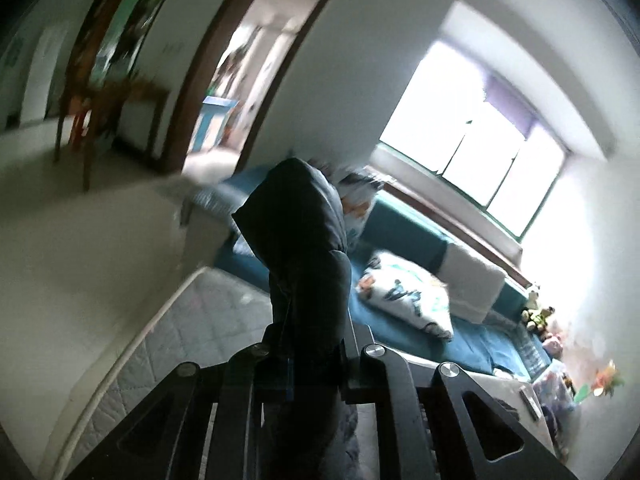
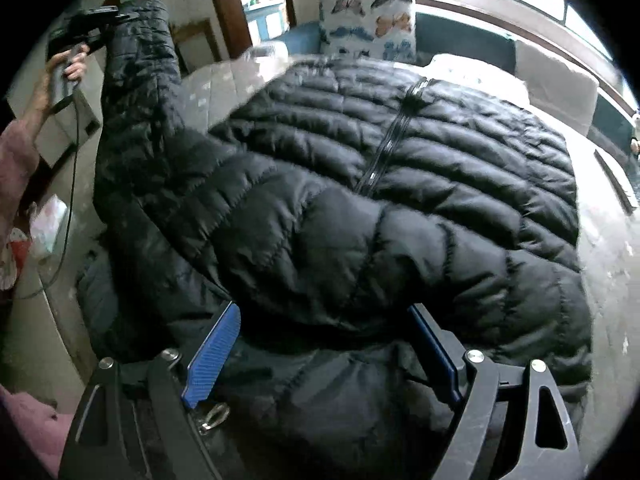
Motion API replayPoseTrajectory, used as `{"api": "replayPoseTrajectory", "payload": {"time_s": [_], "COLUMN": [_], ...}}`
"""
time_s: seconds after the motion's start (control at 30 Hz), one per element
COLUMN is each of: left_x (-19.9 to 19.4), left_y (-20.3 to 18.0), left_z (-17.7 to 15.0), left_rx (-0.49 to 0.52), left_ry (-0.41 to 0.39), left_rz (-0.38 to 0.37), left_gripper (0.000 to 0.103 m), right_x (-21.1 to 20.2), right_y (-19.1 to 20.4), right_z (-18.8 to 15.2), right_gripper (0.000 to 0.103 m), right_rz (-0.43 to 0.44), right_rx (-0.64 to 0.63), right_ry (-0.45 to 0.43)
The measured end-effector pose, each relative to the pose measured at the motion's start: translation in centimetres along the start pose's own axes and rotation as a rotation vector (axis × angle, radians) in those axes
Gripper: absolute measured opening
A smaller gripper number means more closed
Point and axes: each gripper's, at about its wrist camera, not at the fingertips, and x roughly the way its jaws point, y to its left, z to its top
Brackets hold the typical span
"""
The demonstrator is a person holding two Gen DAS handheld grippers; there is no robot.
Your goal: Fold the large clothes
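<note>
Left wrist view: left gripper clamped tight on a bunched end of the black quilted puffer jacket, fingers closed with almost no gap, the dark fabric standing up toward 12 o'clock and blocking the centre. Raised well above the white quilted mattress, seen at 8 o'clock. Teal bedding with a printed white pillow at 3 o'clock, bright window at 1 o'clock, brown-framed doorway at 11 o'clock, wooden chair at 10 o'clock. Much motion blur.

Right wrist view: black jacket spread front-up over the mattress, zip running toward 12 o'clock. One sleeve lifted toward 10 o'clock, its cuff pinched in the left gripper held by the left hand. Right gripper wide open, blue ribbed fingers either side of the near shoulder or collar, gripping nothing; whether touching the fabric, cannot tell. Printed cushion at 12 o'clock, window sill at 2 o'clock.

Judged step: sleeve fold, early in the task. Next move likely needs the raised sleeve carried across the chest toward 3 o'clock and laid flat, with the right fingers pressing or pinching the shoulder as an anchor against the slippery, puffy shell sliding.
</note>
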Motion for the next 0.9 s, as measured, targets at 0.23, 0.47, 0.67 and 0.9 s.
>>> {"api": "replayPoseTrajectory", "payload": {"time_s": [0.23,0.47,0.67,0.9], "left_x": [-9.2,-15.0,-15.9,-14.9], "left_y": [-11.4,-22.7,-32.6,-42.0], "left_z": [-1.5,-7.1,-15.2,-28.5], "left_rx": [0.150,0.315,0.401,0.471], "left_ry": [-0.068,-0.078,0.025,0.212], "left_rz": [-0.122,-0.241,-0.372,-0.504], "left_gripper": [0.014,0.014,0.014,0.014], "right_x": [-5.0,-7.6,-8.1,-8.7], "right_y": [-0.8,-1.5,-3.3,-6.5], "right_z": [-1.3,-3.9,-5.7,-7.4], "right_gripper": [0.093,0.093,0.093,0.093], "right_rz": [0.035,0.049,0.051,0.043], "right_rx": [0.031,0.048,0.102,0.200], "right_ry": [-0.131,-0.213,-0.226,-0.245]}}
